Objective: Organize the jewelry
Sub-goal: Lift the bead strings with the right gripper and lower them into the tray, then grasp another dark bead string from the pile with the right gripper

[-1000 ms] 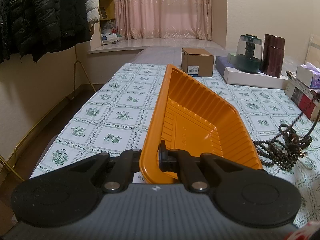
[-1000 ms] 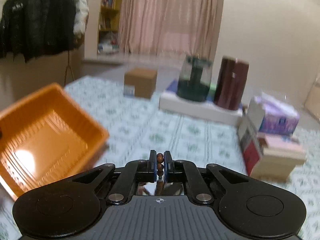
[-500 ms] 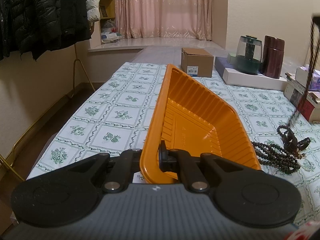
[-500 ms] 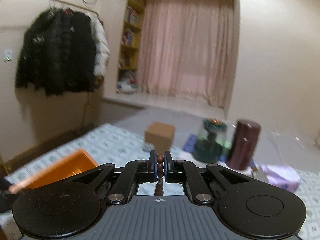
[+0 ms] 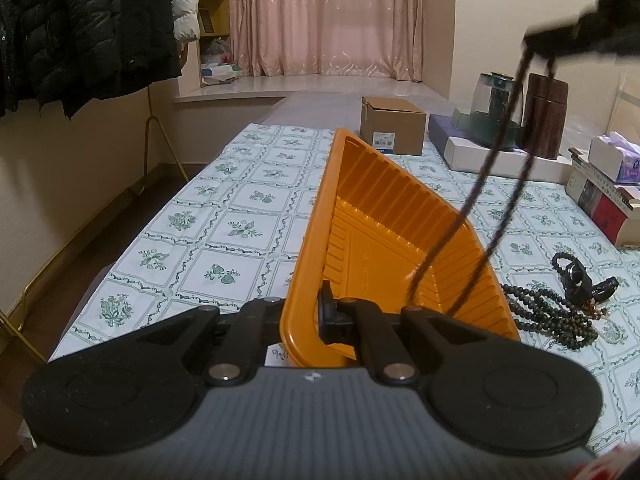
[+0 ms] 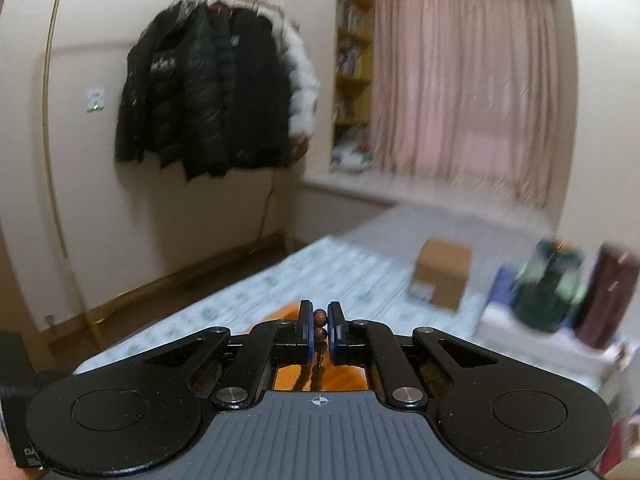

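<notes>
Left wrist view: left gripper (image 5: 299,320) clamped on the near rim of the orange tray (image 5: 384,240), tipping it up off the tablecloth (image 5: 240,208), same grip as a second ago. New here: the bead necklace (image 5: 496,184), lying beside the tray a second ago, now hangs as a long loop from the right gripper (image 5: 580,36), its lower end dipping into the tray. More beads (image 5: 552,316) remain on the cloth just right of the tray.

Right wrist view: right gripper (image 6: 320,332) pinched tight on two brown beads (image 6: 320,324); orange shows directly below. View swung leftward, blurred. Judgement: carry nearly done, release next.
</notes>
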Demonstrator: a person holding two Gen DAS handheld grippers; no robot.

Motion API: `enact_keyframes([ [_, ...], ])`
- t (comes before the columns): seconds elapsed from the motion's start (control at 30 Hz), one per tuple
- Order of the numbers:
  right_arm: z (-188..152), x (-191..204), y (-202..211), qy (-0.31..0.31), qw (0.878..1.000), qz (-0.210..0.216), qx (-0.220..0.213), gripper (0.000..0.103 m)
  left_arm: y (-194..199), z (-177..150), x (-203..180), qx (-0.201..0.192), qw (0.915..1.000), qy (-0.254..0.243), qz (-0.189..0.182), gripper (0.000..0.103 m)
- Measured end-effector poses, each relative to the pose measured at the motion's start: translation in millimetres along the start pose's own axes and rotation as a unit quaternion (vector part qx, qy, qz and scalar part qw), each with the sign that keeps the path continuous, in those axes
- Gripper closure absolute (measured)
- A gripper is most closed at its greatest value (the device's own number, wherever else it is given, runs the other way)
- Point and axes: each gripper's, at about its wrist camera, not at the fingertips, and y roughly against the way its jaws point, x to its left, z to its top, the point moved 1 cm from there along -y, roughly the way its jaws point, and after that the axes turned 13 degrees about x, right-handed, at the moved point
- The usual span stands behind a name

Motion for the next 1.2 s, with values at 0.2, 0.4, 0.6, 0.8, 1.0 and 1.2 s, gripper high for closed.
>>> enact_keyframes([
  [0.2,-13.4,1.2,-42.5,-0.041,0.996,0.061,0.059,0.097,-1.6,0.1,1.4,0.001,1.0,0.002,-0.002,0.097],
  [0.4,-29.1,-10.0,-70.7,-0.08,0.987,0.104,0.096,0.096,-2.0,0.3,1.7,0.001,1.0,0.003,-0.002,0.097],
  [0.6,-44.0,-29.9,-68.6,-0.134,0.981,0.111,0.092,0.094,-3.4,0.4,1.4,0.002,1.0,0.003,-0.001,0.098],
  [0.8,-64.7,-78.6,-19.5,-0.186,0.981,0.046,0.034,0.081,-4.2,0.6,0.5,0.004,1.0,0.004,-0.002,0.098],
  [1.0,-117.4,-131.6,24.7,-0.24,0.969,-0.053,0.023,0.081,-4.4,0.3,0.0,0.004,1.0,0.004,-0.001,0.098],
  [1.2,-172.7,-133.6,22.1,-0.242,0.963,-0.087,0.075,0.081,-3.4,-0.4,-2.5,0.004,1.0,0.003,0.003,0.098],
])
